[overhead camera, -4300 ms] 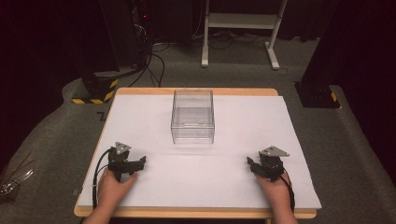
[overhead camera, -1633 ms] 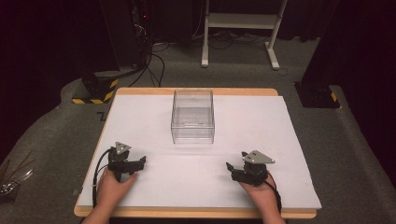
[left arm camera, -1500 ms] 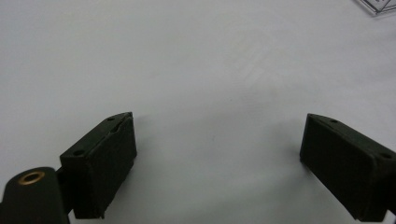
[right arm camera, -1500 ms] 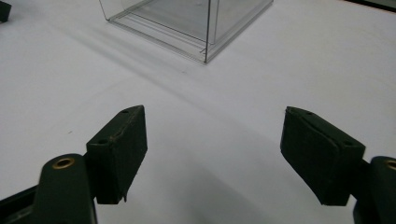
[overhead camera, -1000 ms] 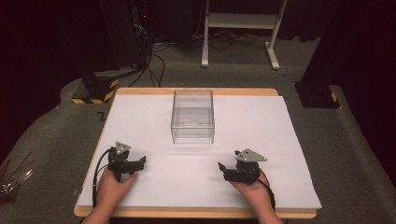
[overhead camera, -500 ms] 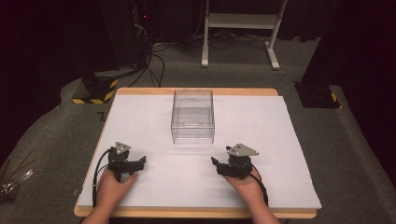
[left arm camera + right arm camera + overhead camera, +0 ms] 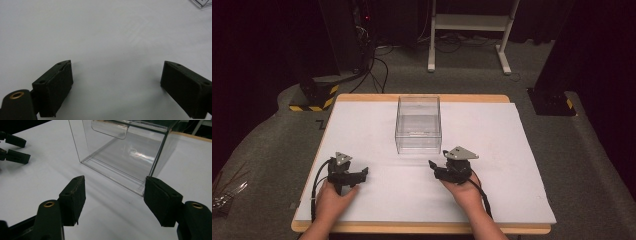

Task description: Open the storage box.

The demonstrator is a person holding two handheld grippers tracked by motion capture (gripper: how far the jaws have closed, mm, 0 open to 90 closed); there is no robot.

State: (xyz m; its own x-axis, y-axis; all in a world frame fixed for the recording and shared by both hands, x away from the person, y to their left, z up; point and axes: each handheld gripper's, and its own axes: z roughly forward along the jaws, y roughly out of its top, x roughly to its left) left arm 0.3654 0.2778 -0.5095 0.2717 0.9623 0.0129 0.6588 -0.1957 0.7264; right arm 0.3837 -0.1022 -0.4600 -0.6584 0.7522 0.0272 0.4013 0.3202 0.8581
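Box (image 7: 418, 123), clear plastic, sits at 12 o'clock on the white sheet (image 7: 512, 150). We see the right gripper (image 7: 432, 167) near its front corner, jaws partly apart and just closing, nothing between. Left gripper (image 7: 362, 173), at 8 o'clock, gapes wide, empty.

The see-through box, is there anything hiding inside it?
Nothing shows inside the clear box: its bare floor and the white sheet beneath are seen through the walls. A curved clear handle sits at its top edge.

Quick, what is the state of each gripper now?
Left gripper: open, holding nothing.
Right gripper: open, jaws just been closing, nothing between them, near the clear box.
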